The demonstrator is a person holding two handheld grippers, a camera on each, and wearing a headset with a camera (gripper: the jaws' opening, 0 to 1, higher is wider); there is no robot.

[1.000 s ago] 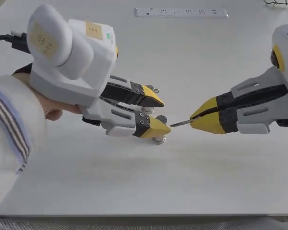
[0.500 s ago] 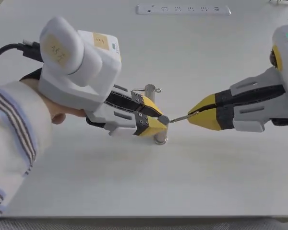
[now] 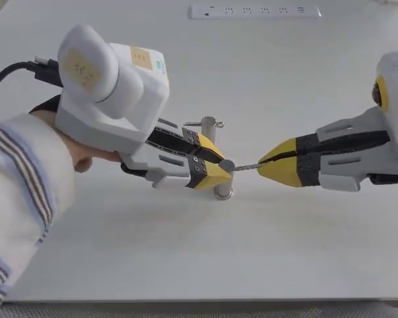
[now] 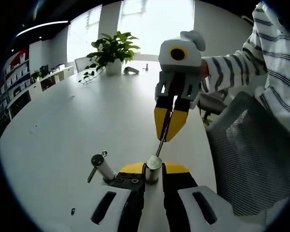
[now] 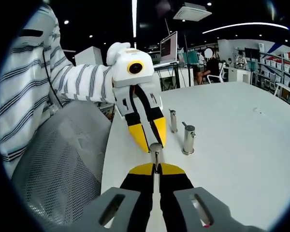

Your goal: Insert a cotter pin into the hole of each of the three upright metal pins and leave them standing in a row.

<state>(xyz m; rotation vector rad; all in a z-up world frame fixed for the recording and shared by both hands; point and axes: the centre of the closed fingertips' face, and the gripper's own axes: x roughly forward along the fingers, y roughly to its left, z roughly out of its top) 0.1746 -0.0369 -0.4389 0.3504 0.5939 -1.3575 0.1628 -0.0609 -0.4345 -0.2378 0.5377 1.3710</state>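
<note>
Steel pin (image 3: 223, 191) stands upright on the white table (image 3: 186, 252). The left gripper (image 3: 219, 171) reaches in from nine o'clock in the head view, its jaws drawn narrow and clamped on the pin just under the head. From three o'clock the right gripper (image 3: 263, 165) lies level, jaws pinched tight on a cotter pin (image 3: 247, 167). The cotter pin's free end meets the pin's head, but I cannot tell whether it is in the hole. A second pin (image 3: 209, 124) stands at twelve o'clock of the first, a second cotter (image 3: 194, 124) through it. In the right gripper view a third pin (image 5: 173, 121) stands farther off. A power strip (image 3: 255, 11) lies at the table's far edge.
</note>
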